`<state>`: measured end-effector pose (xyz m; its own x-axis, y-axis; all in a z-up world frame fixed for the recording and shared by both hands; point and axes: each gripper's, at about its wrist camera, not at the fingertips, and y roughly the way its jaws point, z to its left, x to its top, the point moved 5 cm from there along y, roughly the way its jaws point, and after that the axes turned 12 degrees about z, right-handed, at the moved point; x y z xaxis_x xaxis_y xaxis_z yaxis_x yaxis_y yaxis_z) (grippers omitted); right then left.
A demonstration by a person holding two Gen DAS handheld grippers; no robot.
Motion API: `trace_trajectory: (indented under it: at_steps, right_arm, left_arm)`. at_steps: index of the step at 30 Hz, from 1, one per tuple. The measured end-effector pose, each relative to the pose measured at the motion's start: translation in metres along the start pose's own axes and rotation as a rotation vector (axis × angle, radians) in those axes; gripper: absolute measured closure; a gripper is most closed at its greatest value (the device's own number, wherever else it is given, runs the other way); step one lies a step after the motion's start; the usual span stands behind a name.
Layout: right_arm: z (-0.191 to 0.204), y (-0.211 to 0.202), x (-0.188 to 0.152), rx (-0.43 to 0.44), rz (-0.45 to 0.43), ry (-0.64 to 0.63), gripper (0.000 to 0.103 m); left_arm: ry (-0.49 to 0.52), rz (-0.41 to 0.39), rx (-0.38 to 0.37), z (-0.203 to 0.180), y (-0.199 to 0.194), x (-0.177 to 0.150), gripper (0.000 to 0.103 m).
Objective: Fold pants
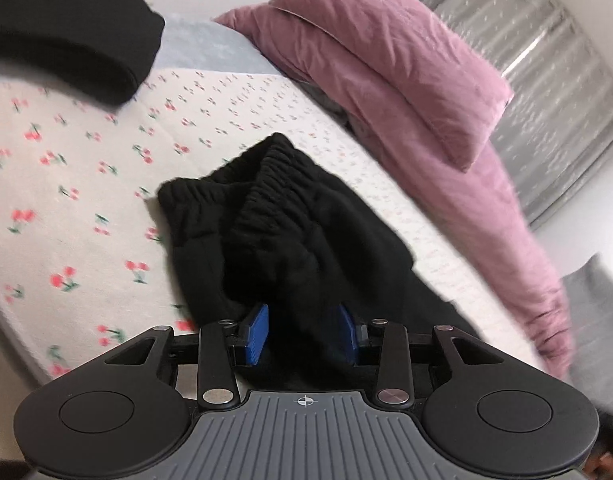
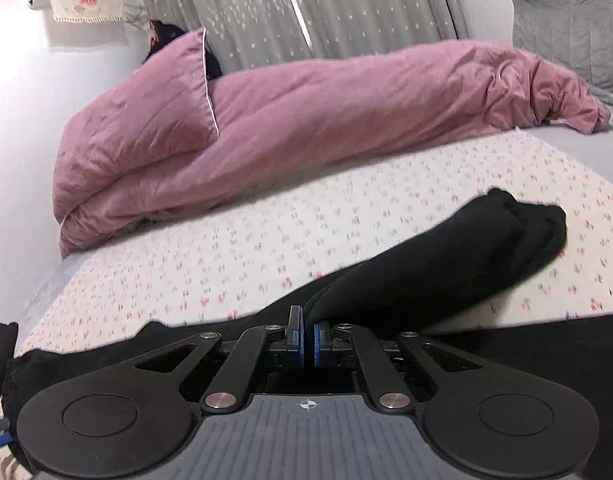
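Black pants (image 1: 274,216) lie on the cherry-print bed sheet (image 1: 66,200), the elastic waistband bunched up at the far end. In the left wrist view my left gripper (image 1: 303,332) has a thick bunch of the pants' fabric filling the gap between its blue pads (image 1: 258,332). In the right wrist view my right gripper (image 2: 309,340) is shut, with a thin edge of the pants (image 2: 446,256) rising from between its pads. From there a folded leg runs off to the right across the sheet (image 2: 226,256).
A pink duvet (image 2: 306,120) is heaped along the far side of the bed, in front of grey curtains (image 2: 346,0). Another folded black garment (image 1: 66,32) rests at the far left of the bed. A grey pillow (image 2: 566,20) stands at the right.
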<state>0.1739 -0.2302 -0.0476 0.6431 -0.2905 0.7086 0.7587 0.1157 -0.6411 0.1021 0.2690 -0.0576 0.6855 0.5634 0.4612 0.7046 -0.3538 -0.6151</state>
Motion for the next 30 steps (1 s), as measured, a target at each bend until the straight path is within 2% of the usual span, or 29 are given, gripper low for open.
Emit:
trace_trajectory:
  at_steps: [4,5,6,12,14,19,22,26,30]
  right_arm:
    - [0.003,0.011,-0.008,-0.041,0.048,-0.048,0.099]
    - [0.004,0.012,-0.01,-0.053,0.055,-0.063,0.099]
    - [0.005,0.012,-0.011,-0.062,0.059,-0.075,0.099]
    - [0.009,-0.003,-0.016,-0.057,0.041,-0.099,0.099]
    - [0.008,-0.007,-0.018,-0.052,0.041,-0.099,0.099]
    - [0.011,-0.018,-0.023,-0.036,0.047,-0.111,0.099]
    - [0.018,-0.03,-0.028,0.0,0.057,-0.127,0.099]
    - [0.032,-0.04,-0.045,0.03,0.097,-0.19,0.099]
    - [0.038,-0.041,-0.066,0.001,0.149,-0.268,0.099]
  left_arm:
    - [-0.008,-0.014,0.074,0.0,0.009,0.005,0.069]
    - [-0.018,-0.022,0.088,0.0,0.011,0.007,0.072]
    - [-0.013,-0.03,0.107,-0.001,0.013,0.009,0.084]
    - [0.144,-0.102,0.243,-0.025,0.011,0.01,0.091]
    - [0.163,-0.12,0.274,-0.028,0.01,0.009,0.091]
    - [0.198,-0.207,0.263,-0.032,-0.007,0.014,0.093]
    - [0.213,-0.257,0.285,-0.034,-0.017,0.023,0.093]
    - [0.176,-0.231,0.298,-0.017,-0.02,0.028,0.093]
    - [0.203,-0.172,0.327,-0.003,-0.019,0.021,0.093]
